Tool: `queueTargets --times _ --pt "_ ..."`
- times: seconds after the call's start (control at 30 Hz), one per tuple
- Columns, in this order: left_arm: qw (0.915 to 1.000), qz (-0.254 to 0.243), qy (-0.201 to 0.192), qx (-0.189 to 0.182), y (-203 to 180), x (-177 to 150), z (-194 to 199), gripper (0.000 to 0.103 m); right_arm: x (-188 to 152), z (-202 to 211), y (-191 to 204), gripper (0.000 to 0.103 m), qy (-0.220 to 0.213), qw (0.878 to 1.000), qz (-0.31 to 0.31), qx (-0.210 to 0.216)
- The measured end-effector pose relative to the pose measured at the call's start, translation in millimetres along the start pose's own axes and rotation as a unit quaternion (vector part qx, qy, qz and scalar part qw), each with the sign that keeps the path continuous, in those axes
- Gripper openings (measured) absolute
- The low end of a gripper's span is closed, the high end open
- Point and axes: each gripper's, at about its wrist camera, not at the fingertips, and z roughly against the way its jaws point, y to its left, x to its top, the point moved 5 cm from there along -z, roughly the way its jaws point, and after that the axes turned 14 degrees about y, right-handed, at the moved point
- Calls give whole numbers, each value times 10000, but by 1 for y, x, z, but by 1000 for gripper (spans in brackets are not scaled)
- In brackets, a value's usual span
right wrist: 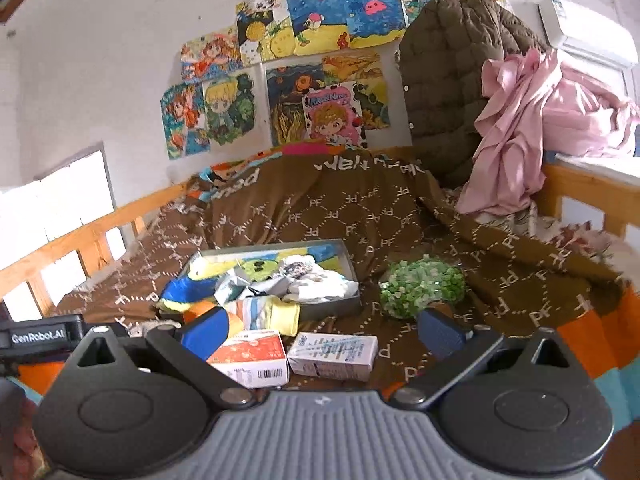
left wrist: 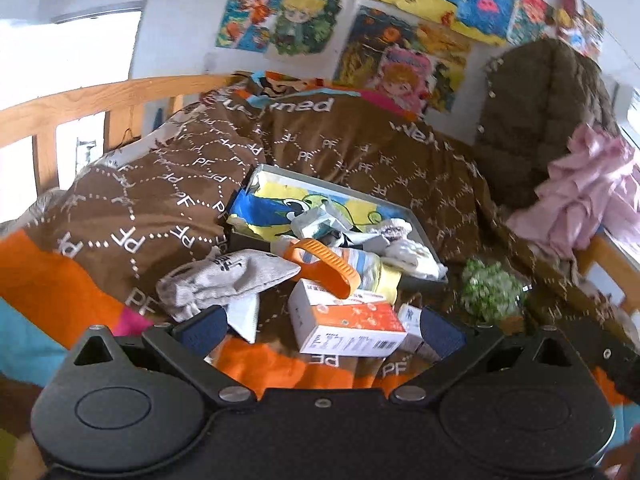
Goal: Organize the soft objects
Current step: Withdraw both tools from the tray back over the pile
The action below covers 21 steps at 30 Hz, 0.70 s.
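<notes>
while both grippers, left gripper (left wrist: pixel 320 330) and right gripper (right wrist: pixel 320 334), hang wide and empty, the grey sock (left wrist: pixel 224 280) lies limp beside the tray (left wrist: pixel 426 236), light, best pinched mid-body.

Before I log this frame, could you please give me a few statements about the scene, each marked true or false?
1. Both the left gripper and the right gripper are open and hold nothing. True.
2. The grey knitted sock lies inside the shallow grey box. False: it lies on the brown patterned blanket, outside the box.
3. An orange plastic band rests above the orange-and-white carton. True.
4. The green leafy ball sits inside the shallow box. False: it sits on the blanket beside it.
5. The pink crumpled cloth lies folded in the box. False: it hangs over the wooden bed rail.
</notes>
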Motion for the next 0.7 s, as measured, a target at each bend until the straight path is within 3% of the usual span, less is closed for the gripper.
queueTargets --times 0.1,0.2,0.33,0.43,0.57,0.7 --pt "9989 -412 208 -40 4 7 10 102 2 17 18 103 164 9994 127 -284" --pt "9943 -921 376 -380 6 17 22 102 11 34 38 103 286 9975 190 -618" --pt "9892 -1366 279 -449 11 25 33 102 26 47 66 103 441 9948 271 -879" --pt "9891 -1380 269 -433 20 27 34 102 39 57 92 103 457 9909 534 -1147" --pt "9928 -1000 385 -533 38 36 32 102 53 49 120 103 500 9849 923 -1377" --pt "9939 -987 486 -120 57 50 31 102 61 23 134 103 596 9818 1083 -1440"
